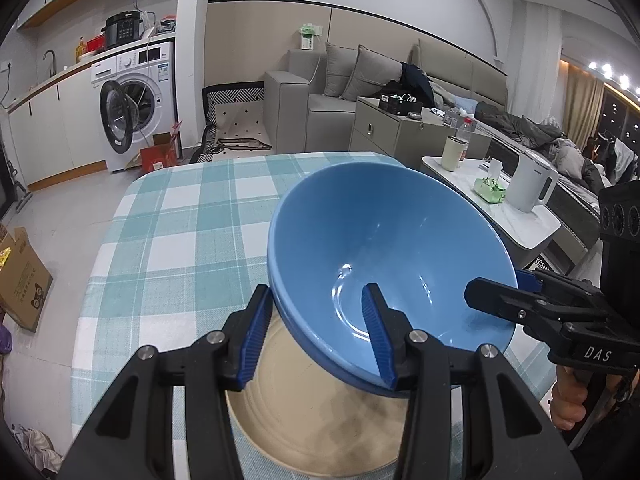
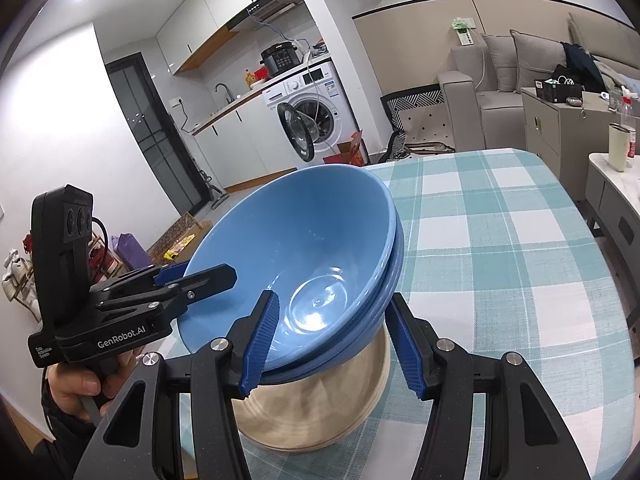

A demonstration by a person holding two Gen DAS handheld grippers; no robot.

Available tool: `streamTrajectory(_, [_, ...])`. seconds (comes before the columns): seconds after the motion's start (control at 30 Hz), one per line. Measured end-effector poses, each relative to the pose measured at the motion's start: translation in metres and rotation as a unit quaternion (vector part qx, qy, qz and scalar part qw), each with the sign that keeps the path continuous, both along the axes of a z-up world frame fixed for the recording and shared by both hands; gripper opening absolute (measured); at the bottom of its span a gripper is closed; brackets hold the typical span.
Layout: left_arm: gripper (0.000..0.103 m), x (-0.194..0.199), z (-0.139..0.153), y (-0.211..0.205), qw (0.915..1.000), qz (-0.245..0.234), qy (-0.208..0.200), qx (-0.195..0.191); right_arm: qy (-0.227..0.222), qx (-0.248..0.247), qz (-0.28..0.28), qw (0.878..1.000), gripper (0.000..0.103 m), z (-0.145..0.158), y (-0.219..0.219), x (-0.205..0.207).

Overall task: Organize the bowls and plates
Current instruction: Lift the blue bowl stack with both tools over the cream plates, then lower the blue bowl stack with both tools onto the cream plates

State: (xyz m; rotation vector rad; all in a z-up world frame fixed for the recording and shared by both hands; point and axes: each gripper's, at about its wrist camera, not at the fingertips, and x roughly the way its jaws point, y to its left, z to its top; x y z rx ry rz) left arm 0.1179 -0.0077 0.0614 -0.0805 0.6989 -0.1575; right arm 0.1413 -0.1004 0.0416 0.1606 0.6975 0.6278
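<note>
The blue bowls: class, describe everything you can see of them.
The glossy blue ceramic bowls are nested as a stack; the right wrist view shows several rims. They look empty and tilt above a beige ridged plate on the checked tablecloth. The left gripper and right gripper each straddle the rim, one finger inside, one outside.

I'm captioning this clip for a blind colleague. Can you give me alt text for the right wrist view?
Both grippers clamp opposite rims of stacked blue bowls, tilted above a beige plate on a checked tablecloth: right gripper in the foreground, left gripper entering from the left.
</note>
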Motion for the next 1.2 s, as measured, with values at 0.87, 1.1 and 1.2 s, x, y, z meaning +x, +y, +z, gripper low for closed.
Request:
streamTrajectory(0.87, [0.045, -0.008, -0.028, 0.025, 0.9992, 0.033, 0.021, 0.004, 0.008, -0.009, 0.028, 1.0, 0.056, -0.027, 0.035, 0.004])
streamTrajectory(1.1, [0.045, -0.006, -0.034, 0.026, 0.9991, 0.033, 0.025, 0.003, 0.008, -0.01, 0.025, 1.0, 0.056, -0.03, 0.037, 0.005])
streamTrajectory(1.2, [0.045, -0.006, -0.034, 0.026, 0.9991, 0.034, 0.026, 0.002, 0.005, -0.013, 0.022, 1.0, 0.056, -0.031, 0.038, 0.004])
